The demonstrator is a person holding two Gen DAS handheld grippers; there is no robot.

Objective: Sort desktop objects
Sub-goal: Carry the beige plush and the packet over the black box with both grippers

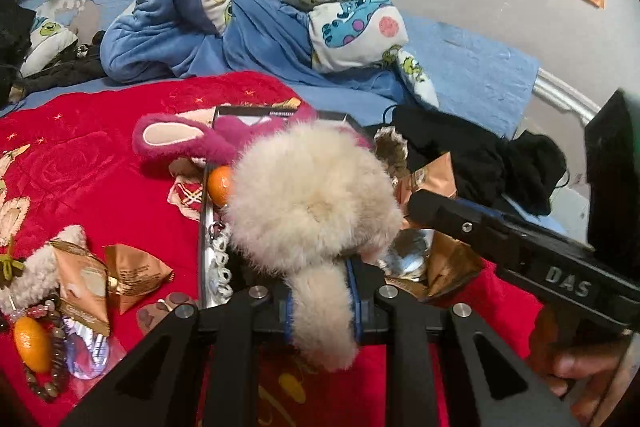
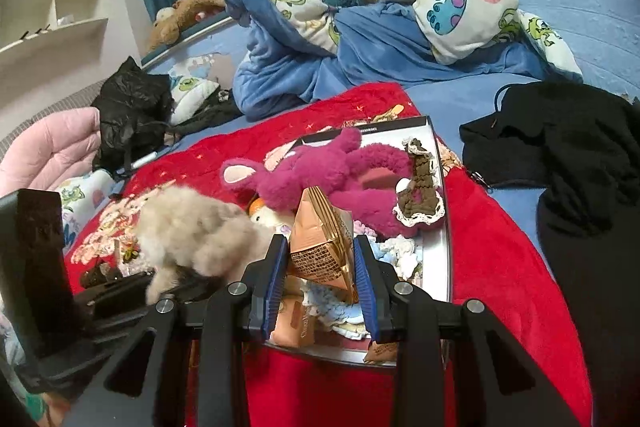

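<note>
A: The cream plush toy [image 1: 312, 195] is pinched by its tail in the left gripper [image 1: 320, 311], clamped tight, hanging over the silver tray [image 1: 206, 227]. A gentle lowering into a free spot is called for.

B: And the gold snack packet [image 2: 320, 243] is squeezed between the right gripper [image 2: 320, 275] pads, above the tray's near end. It should be kept clear of the pink plush [image 2: 320, 167]; its landing spot probably lies underneath, though that is hidden.

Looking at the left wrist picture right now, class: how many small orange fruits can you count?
2. One orange fruit sits at the tray's left edge beside the cream fluffy toy; the other lies far left among the beads. More may hide under toys.
</note>
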